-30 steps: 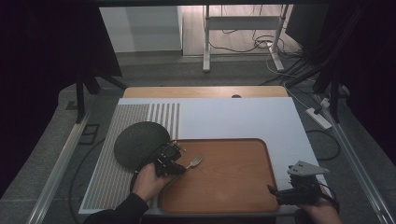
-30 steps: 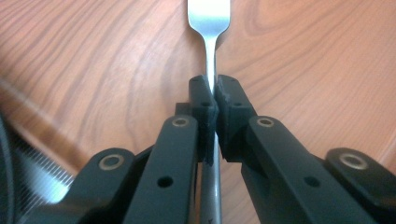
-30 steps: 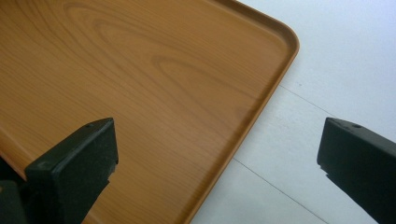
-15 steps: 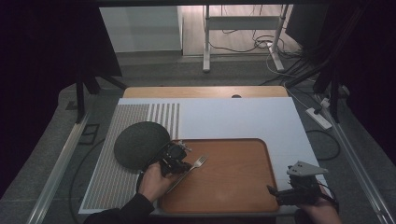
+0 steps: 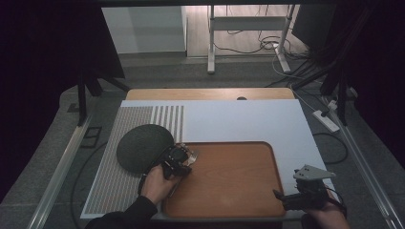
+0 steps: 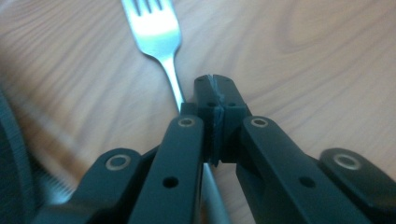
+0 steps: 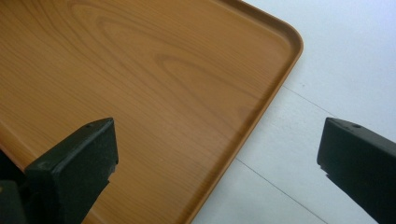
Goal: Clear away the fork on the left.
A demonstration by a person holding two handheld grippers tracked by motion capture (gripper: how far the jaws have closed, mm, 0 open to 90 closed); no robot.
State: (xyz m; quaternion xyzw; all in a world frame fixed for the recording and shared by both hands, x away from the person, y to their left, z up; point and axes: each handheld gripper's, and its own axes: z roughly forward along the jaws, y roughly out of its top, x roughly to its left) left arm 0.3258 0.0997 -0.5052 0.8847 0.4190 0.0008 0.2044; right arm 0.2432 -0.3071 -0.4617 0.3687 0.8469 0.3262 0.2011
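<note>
lay on the wooden tray [image 5: 239,186] near its left edge beside the dark round mat [image 5: 143,147], fork [image 6: 161,39] with tines pointing away, handle pinched in the closed left gripper [image 6: 215,100]; right gripper [image 7: 217,154] gaped empty, well apart.

Dim high view with dark edges; gripper views brighter, close parts softly blurred.
</note>
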